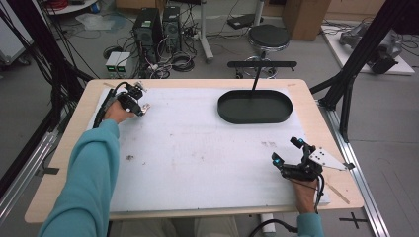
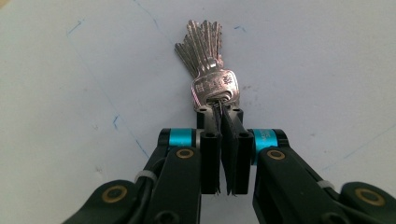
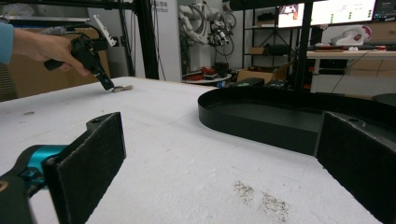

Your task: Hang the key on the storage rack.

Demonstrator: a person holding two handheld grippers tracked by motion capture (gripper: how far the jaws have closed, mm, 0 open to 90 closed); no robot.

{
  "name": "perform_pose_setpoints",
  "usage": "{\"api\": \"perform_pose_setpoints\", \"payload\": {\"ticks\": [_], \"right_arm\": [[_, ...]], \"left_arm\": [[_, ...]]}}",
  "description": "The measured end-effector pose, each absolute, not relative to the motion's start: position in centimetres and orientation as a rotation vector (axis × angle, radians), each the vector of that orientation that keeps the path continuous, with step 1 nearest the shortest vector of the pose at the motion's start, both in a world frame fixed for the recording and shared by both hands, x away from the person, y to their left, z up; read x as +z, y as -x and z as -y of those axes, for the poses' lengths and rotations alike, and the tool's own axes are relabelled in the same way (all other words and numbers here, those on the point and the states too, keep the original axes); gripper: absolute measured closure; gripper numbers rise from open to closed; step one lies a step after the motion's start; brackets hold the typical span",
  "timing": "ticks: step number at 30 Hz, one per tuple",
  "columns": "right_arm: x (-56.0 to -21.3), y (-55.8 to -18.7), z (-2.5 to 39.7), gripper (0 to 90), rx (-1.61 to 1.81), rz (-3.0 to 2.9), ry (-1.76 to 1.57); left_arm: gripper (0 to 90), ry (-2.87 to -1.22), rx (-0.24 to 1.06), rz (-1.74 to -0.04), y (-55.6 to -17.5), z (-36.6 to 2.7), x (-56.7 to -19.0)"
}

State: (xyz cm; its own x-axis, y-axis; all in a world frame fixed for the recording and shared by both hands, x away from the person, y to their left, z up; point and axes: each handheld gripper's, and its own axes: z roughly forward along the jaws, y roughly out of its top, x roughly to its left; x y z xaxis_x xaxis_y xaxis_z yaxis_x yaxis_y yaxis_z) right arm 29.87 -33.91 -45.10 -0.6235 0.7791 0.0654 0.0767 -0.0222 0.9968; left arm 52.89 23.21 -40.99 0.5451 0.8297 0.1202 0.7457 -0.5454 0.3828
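A bunch of silver keys [image 2: 208, 60] lies fanned out on the white foam mat. My left gripper [image 2: 222, 112] is shut on the head end of the keys [image 1: 145, 106] at the mat's far left corner, seen from the right gripper view too as keys [image 3: 122, 87] at the tip of that left gripper [image 3: 106, 84]. My right gripper [image 1: 285, 152] rests near the mat's right front edge, jaws wide open with nothing between its pads [image 3: 88, 163]. It faces the black oval tray [image 1: 255, 106].
The black oval tray [image 3: 261, 114] has a low wall and sits at the mat's far right; a black stand rod rises behind it. Dark crumbs [image 3: 261, 198] speckle the white mat [image 1: 197, 148]. Beyond the table stand computer towers, cables and a stool.
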Motion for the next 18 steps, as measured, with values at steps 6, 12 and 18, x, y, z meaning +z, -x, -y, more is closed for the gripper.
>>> {"api": "perform_pose_setpoints", "payload": {"ticks": [6, 12, 18], "right_arm": [[-45.1, -29.87, 33.89, 1.2, 1.699, -1.72, -0.896], [-45.1, -29.87, 33.88, 1.2, 1.697, -1.721, -0.895], [-45.1, -29.86, 33.86, 1.2, 1.697, -1.72, -0.896]], "left_arm": [[86.6, -2.513, 0.425, -1.3, -52.88, -23.22, -40.98], [87.6, -2.51, 0.423, -1.303, -52.84, -23.19, -40.87], [88.1, -2.509, 0.428, -1.305, -52.81, -23.1, -40.89]]}}
